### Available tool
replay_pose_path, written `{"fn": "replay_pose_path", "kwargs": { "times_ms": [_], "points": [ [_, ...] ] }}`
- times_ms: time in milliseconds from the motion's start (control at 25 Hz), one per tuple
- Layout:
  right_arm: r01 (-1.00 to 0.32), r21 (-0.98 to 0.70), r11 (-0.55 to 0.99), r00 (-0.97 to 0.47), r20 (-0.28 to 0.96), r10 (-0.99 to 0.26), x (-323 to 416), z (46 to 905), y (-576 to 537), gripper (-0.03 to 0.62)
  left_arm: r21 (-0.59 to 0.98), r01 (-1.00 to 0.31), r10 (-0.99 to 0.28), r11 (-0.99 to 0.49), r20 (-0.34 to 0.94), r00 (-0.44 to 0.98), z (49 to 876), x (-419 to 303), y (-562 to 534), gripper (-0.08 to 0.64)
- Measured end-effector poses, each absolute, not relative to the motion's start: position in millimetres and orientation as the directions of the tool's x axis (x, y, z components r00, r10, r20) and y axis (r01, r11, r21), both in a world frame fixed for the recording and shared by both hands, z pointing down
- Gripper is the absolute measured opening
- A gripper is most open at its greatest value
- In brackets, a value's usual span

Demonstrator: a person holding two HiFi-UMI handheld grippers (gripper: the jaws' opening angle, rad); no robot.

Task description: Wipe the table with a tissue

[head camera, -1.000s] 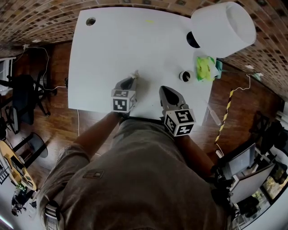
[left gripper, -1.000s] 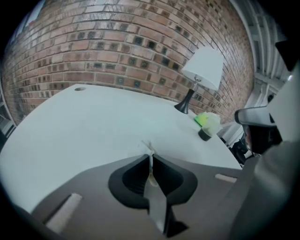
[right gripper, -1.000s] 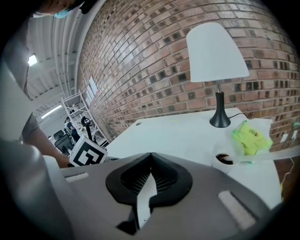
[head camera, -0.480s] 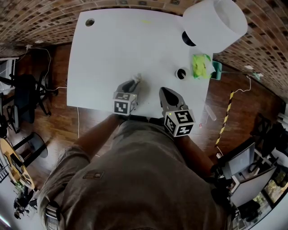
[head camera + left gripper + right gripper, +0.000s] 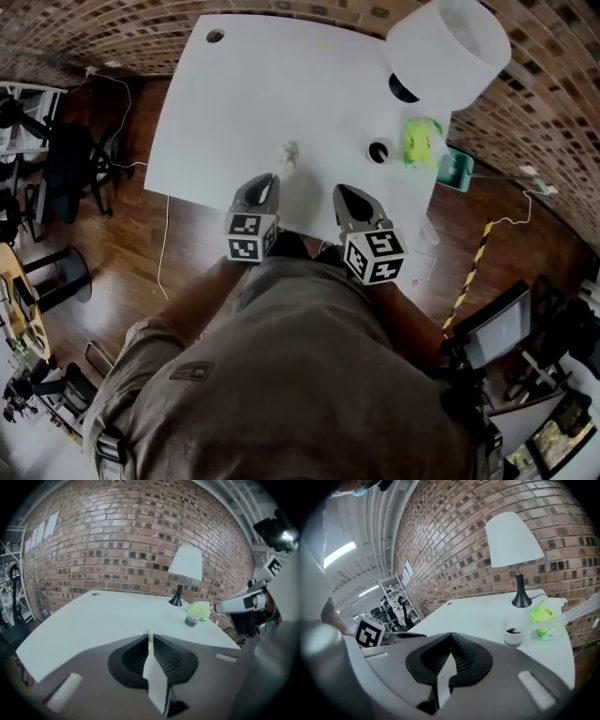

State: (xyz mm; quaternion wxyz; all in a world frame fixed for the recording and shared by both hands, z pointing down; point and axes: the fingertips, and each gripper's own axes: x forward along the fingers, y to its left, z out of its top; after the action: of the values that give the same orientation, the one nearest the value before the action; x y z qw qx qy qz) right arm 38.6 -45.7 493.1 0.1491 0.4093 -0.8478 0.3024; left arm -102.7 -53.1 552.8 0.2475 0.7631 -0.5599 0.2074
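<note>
Since a second ago the left gripper (image 5: 265, 180) has drawn back toward the person. The tissue (image 5: 289, 153), which was then at its tips, now lies alone on the table (image 5: 225, 103), crumpled, just ahead of those tips and not touching them. Its jaws have just been closing; they now stand only a thin slit apart, with nothing between them (the small white scrap past the tips in the left gripper view is the tissue on the table, not in the grip).

The right gripper (image 5: 344, 190) hangs over the near edge with its jaws together and empty. I judge it is kept there only to stay out of the way, since one gripper is enough for wiping.

The lamp (image 5: 441, 52), the cup (image 5: 378, 151) and the green pack (image 5: 420, 141) stand at the far right corner, well apart from the tissue, which leaves the middle free for strokes. With the tissue let go, the wiping seems finished or paused; I cannot say which.
</note>
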Motion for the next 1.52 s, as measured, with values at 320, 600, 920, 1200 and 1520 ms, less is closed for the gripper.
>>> {"fn": "replay_pose_path", "kwargs": {
  "times_ms": [320,600,920,1200,1520],
  "points": [
    [-0.744,-0.376,0.552,-0.667,0.469,-0.579,49,487,-18,0.012,0.118,-0.970,-0.843,-0.214,0.479,0.245,499,-84,-11,0.002],
    [-0.751,-0.352,0.559,-0.659,0.448,-0.604,31,469,14,0.012,0.161,-0.953,-0.853,-0.255,0.427,0.301,478,-83,16,0.002],
    [-0.783,-0.334,0.525,-0.622,0.443,-0.646,9,457,56,0.012,0.195,-0.932,-0.837,-0.307,0.410,0.362,468,-98,46,0.002],
    [-0.817,-0.307,0.488,-0.576,0.461,-0.675,3,459,91,0.012,0.225,-0.907,-0.817,-0.357,0.396,0.420,470,-100,73,0.002],
    [-0.823,-0.294,0.486,-0.568,0.456,-0.685,2,456,101,0.012,0.246,-0.897,-0.812,-0.368,0.386,0.439,471,-101,88,0.002]
  ]
}}
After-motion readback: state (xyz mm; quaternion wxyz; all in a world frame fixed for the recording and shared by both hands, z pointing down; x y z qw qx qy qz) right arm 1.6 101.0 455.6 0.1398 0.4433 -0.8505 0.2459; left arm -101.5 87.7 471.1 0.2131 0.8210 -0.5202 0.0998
